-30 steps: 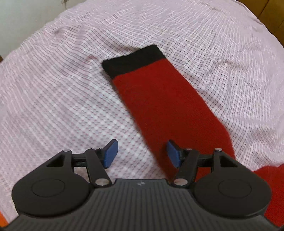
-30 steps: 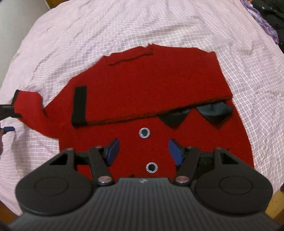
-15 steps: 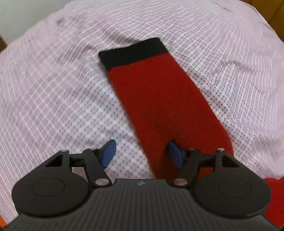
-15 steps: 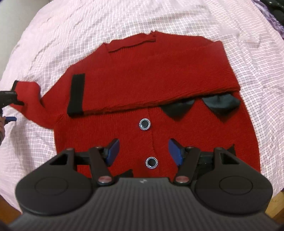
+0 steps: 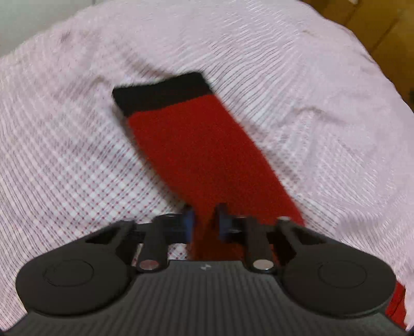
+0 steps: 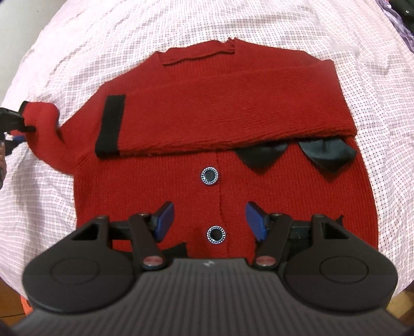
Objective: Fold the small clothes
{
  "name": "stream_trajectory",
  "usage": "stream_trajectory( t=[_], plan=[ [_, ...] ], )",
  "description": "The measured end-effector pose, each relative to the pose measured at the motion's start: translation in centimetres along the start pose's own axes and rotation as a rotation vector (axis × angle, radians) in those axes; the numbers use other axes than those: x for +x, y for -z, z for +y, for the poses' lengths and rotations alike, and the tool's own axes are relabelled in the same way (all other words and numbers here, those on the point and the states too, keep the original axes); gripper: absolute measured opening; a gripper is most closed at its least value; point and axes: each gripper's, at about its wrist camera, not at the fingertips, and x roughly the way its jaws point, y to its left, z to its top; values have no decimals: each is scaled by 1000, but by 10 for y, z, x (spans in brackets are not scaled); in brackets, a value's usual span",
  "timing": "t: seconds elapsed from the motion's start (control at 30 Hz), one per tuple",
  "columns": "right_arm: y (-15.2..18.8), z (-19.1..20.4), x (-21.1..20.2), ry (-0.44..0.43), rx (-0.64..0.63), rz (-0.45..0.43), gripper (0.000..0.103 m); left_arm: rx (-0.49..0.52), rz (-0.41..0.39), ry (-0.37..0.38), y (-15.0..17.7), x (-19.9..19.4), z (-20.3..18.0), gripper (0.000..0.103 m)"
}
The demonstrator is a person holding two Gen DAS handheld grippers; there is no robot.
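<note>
A small red knit cardigan (image 6: 233, 124) with black cuffs and two round buttons lies flat on the checked sheet. One sleeve is folded across the chest, its black cuff (image 6: 110, 126) at the left. The other sleeve (image 5: 201, 152) stretches out, red with a black cuff (image 5: 160, 94) at its far end. My left gripper (image 5: 204, 223) is shut on this sleeve near its lower part; it shows at the left edge of the right wrist view (image 6: 13, 124). My right gripper (image 6: 209, 217) is open above the cardigan's lower front, over a button (image 6: 216, 234).
The pale checked bedsheet (image 5: 77, 168) covers the whole surface. Wooden furniture (image 5: 383, 38) stands past the sheet at the far right. Dark and purple fabric (image 6: 398, 23) lies at the sheet's top right edge. Dark collar flaps (image 6: 326, 152) peek out under the folded sleeve.
My left gripper has closed from open onto the outstretched sleeve. My right gripper has moved in closer over the cardigan's front and stays open.
</note>
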Motion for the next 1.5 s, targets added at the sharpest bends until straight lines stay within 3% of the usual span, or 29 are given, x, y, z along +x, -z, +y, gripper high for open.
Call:
stream_trajectory(
  t=[0.2, 0.47, 0.67, 0.8, 1.03, 1.2, 1.27, 1.43, 1.5],
  plan=[
    [0, -8, -5, -14, 22, -27, 63, 150, -99, 132, 10, -60, -22, 11],
    [1, -22, -16, -36, 56, -77, 63, 280, -141, 308, 52, -144, -72, 11],
    [2, -48, -27, -28, 89, -114, 63, 353, -82, 447, 108, -182, -127, 11],
    [3, -66, -33, -12, 104, -131, 63, 414, -1, 485, 149, -176, -164, 11],
    [12, -92, -32, 28, 121, -119, 63, 487, 161, 444, 212, -120, -200, 12],
    [12, -95, -29, 26, 134, -91, 63, 551, 310, 346, 237, -83, -200, 14],
    [7, -88, -28, 9, 127, -90, 63, 564, 320, 335, 238, -88, -193, 18],
    [-12, -55, -26, -67, 67, -93, 63, 566, 301, 321, 225, -111, -168, 53],
    [-21, -35, -25, -100, 30, -95, 63, 571, 281, 304, 219, -121, -155, 54]
  ],
)
